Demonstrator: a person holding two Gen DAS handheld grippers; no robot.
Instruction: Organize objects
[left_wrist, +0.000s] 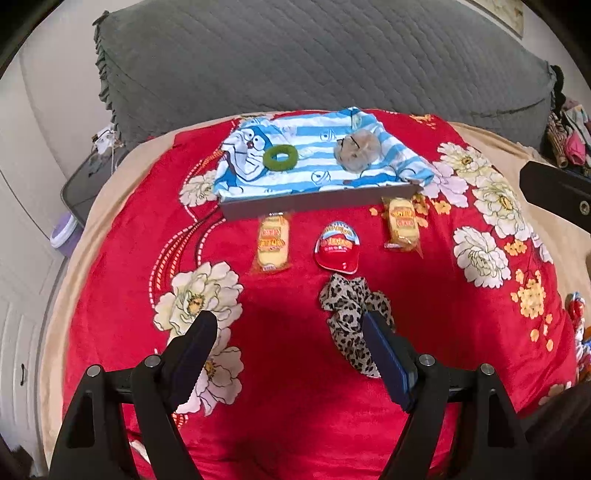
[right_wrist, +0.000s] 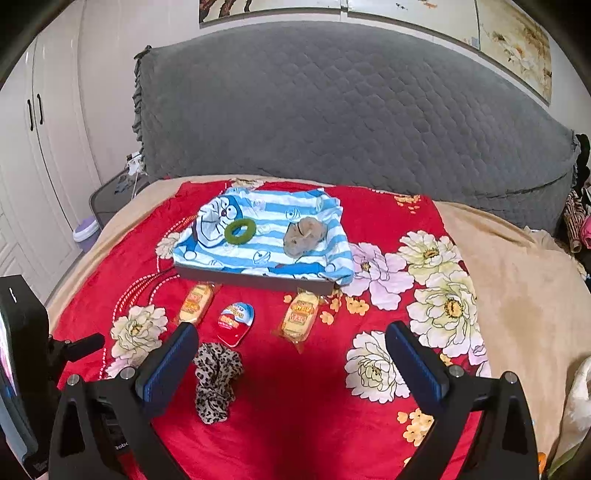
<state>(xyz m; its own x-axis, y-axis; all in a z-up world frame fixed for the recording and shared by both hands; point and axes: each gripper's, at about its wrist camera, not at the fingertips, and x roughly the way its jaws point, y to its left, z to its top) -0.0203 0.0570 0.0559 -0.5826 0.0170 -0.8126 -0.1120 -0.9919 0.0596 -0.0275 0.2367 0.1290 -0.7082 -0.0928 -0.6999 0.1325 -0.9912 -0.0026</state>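
Red plush blanket (left_wrist: 288, 406) with white flowers covers the bed, and all the things of the task lie on it. At the far side stands a flat grey box (left_wrist: 317, 201) with a blue-and-white striped cartoon cloth (left_wrist: 314, 133) spread over it. Two things are already on this cloth: a green ring hair tie (left_wrist: 279, 157) on the left part and a grey fluffy scrunchie (left_wrist: 356, 151) on the right part, well apart from each other. I judge that these two are sorted, so the work is perhaps begun but not half done.

In front of the box, on the blanket, four things are still loose. One yellow snack packet (left_wrist: 272, 244) lies on the left, a second yellow snack packet (left_wrist: 402, 223) lies on the right, and a red egg-shaped candy pack (left_wrist: 338, 247) lies between them. Nearer to the cameras is a leopard-print scrunchie (left_wrist: 352, 314), crumpled and a little long in shape.

The left gripper (left_wrist: 290, 328) has its jaws wide apart with nothing between them; its right finger is just in front of the leopard scrunchie, so I think this is the next thing to take. The right gripper (right_wrist: 291, 341) also stands with jaws apart and empty, above the bare blanket, with the leopard scrunchie just beside its left finger.
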